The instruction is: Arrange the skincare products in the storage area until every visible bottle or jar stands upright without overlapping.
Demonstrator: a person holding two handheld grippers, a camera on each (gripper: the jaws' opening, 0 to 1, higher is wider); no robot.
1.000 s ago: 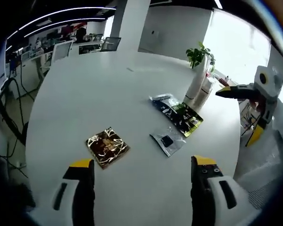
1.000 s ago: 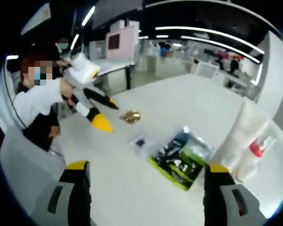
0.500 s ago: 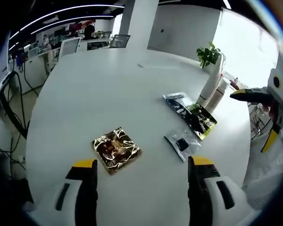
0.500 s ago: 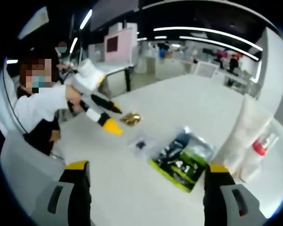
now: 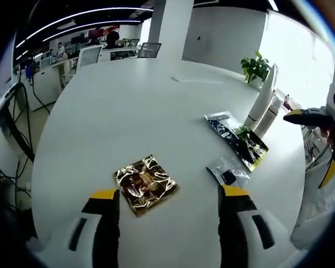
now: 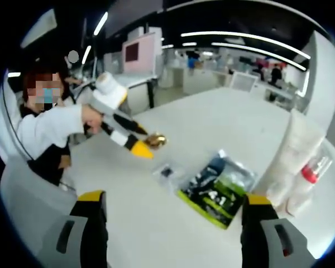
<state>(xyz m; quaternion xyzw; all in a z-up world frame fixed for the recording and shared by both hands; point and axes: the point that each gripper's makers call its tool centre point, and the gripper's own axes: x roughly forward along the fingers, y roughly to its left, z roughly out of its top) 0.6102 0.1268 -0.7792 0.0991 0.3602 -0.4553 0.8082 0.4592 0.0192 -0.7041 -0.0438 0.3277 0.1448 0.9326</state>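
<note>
The left gripper (image 5: 166, 195) hovered low over the round white table (image 5: 117, 106), its yellow-tipped jaws spread wide with nothing between them, and just above the gap lay a shiny gold-and-brown foil sachet (image 5: 146, 183) flat on the tabletop, near the left jaw tip. To its right, near the right jaw tip, sat a small clear plastic packet with a dark square inside (image 5: 228, 172), and beyond that, right of centre, a black-and-green printed pouch (image 5: 237, 140) lay flat. At the upper right two tall white tubes (image 5: 266, 105) stood upright against each other, touching the pouch's far end. In the right gripper view, the right gripper (image 6: 170, 204) was wide open too, empty, with the pouch lying between its jaw tips at lower centre. A small clear bottle with a red cap (image 6: 308, 175) stood beside the tubes at the right edge.
</note>
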